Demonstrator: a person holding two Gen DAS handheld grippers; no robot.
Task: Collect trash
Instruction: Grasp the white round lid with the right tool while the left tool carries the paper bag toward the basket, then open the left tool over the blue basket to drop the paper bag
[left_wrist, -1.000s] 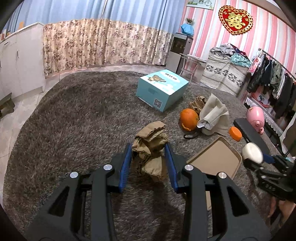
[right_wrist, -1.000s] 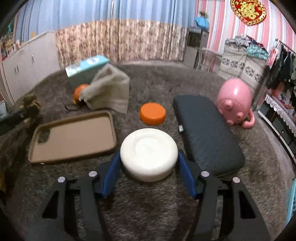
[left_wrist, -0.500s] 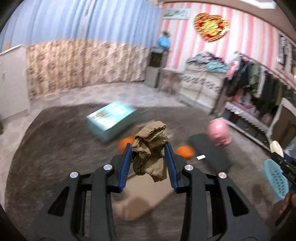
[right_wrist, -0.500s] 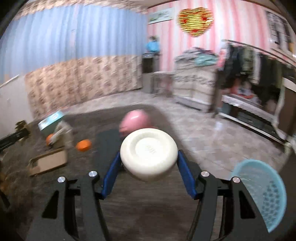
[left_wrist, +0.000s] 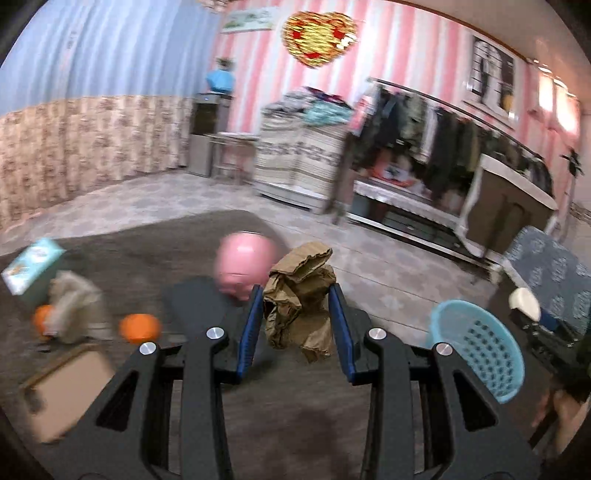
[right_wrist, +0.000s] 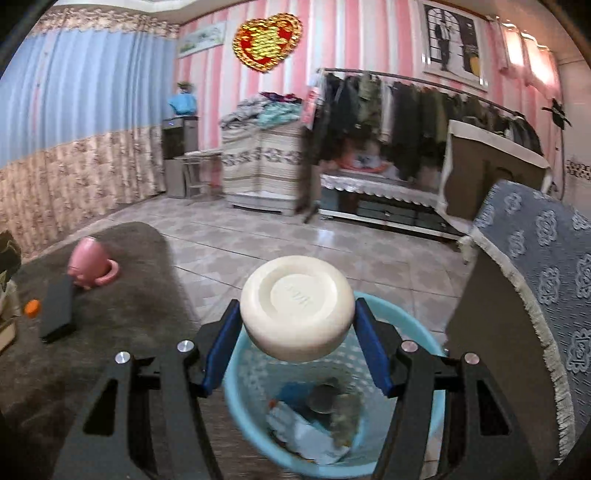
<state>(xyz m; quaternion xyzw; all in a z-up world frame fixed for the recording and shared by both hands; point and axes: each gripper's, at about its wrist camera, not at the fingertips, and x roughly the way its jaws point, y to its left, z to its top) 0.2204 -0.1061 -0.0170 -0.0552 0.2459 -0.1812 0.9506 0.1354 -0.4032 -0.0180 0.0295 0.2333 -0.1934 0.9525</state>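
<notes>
The right gripper (right_wrist: 297, 326) was clamped on a white round lid (right_wrist: 297, 308), held by its rim between both blue pads and poised directly above the blue basket (right_wrist: 436, 413). The basket stood at the carpet (right_wrist: 110, 332) edge beside a cloth-draped piece of furniture (right_wrist: 535, 277) and already held mixed refuse. The left gripper (left_wrist: 295, 325) was clenched on crumpled brown paper (left_wrist: 301, 299), carried in the air above the carpet, with the basket (left_wrist: 480, 354) off to its right and well apart.

Judgement: the step in hand was the drop. The lid should be released only while centred over the opening, low enough not to bounce off the rim. The paper should then be brought fully over the basket before the jaws part, since a light wad may drift or cling to a pad.

Limitations: both views were motion-blurred. The basket's contents could not be identified individually. The pink pig-shaped item (left_wrist: 245, 264), orange objects (left_wrist: 140, 326) and black pad (right_wrist: 57, 310) on the carpet were indistinct. The basket's near rim was hidden behind the right gripper body.
</notes>
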